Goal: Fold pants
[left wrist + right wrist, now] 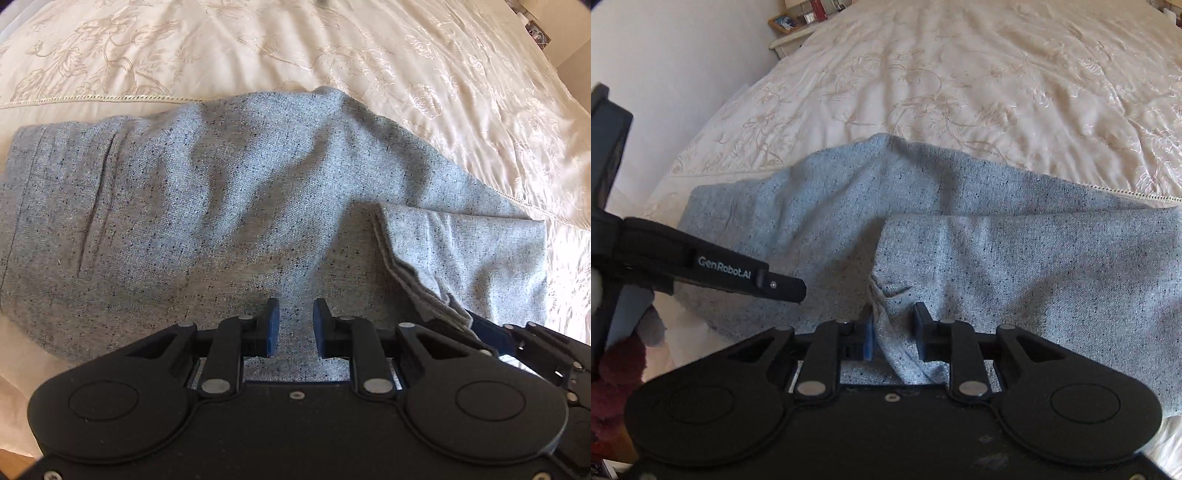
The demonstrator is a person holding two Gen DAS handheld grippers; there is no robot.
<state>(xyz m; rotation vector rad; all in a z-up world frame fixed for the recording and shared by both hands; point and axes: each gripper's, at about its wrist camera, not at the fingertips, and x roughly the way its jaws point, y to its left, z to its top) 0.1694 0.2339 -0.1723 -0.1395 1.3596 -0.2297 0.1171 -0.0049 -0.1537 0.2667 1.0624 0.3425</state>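
Pants (229, 206) lie on the bed (369, 55), legs folded back over the seat — we judge this fold laid, left tool (294, 325) apart and empty, right tool (893, 328) apart around the hem, so next we withdraw and fold again.

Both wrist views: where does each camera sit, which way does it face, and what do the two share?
Left wrist: on the left gripper, angled steeply down at the grey pants on the cream bedspread; nothing between its parted fingers.
Right wrist: on the right gripper, facing down the bed; the folded-over hem lies between its fingers; the left gripper shows beside it.
Shared: pants, folded leg, bedspread.
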